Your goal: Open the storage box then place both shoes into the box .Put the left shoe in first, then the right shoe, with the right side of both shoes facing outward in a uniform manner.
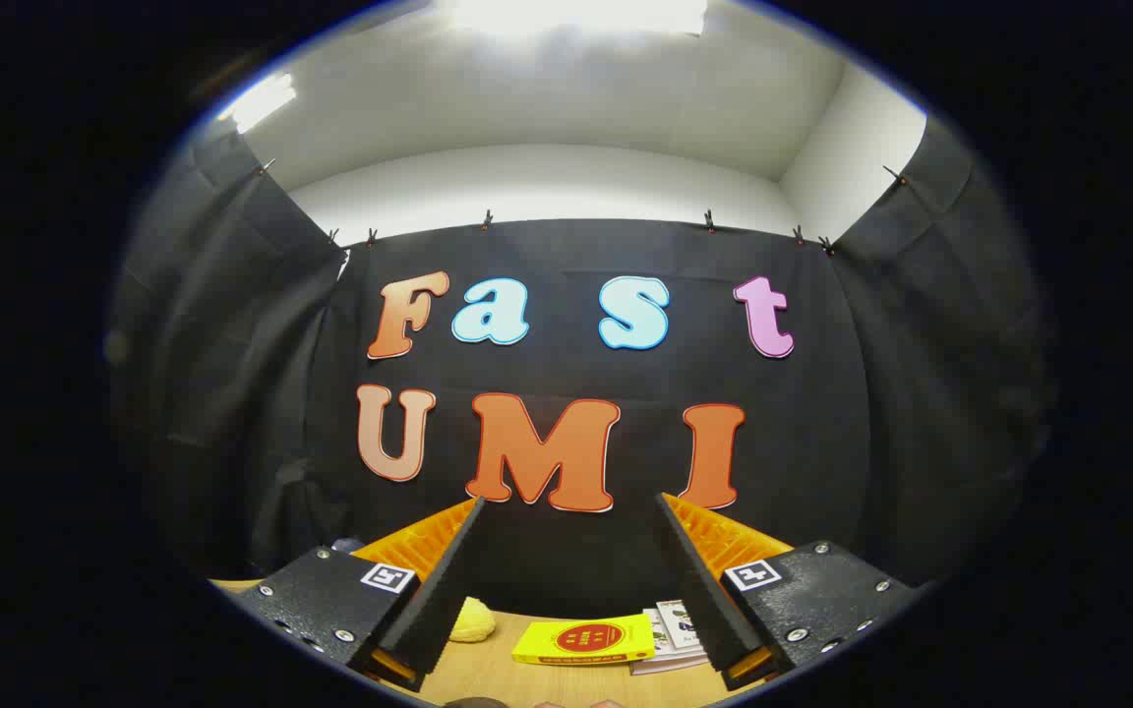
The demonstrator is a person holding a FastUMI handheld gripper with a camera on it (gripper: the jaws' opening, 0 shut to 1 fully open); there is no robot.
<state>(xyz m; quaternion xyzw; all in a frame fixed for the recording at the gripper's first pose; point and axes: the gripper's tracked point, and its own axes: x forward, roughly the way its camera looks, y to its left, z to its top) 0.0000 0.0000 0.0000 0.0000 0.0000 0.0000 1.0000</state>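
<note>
Gripper view: tool (566, 511) released, fingers spread wide above yellow box (583, 640) on table (488, 674).

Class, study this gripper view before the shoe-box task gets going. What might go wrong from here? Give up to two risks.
1. The gripper stands open and empty, aimed at the booth wall above the table; a blind descent might miss its target.
2. A yellow box, some booklets and a yellow lump lie just beyond the fingers, so lowering here may knock them.
</note>
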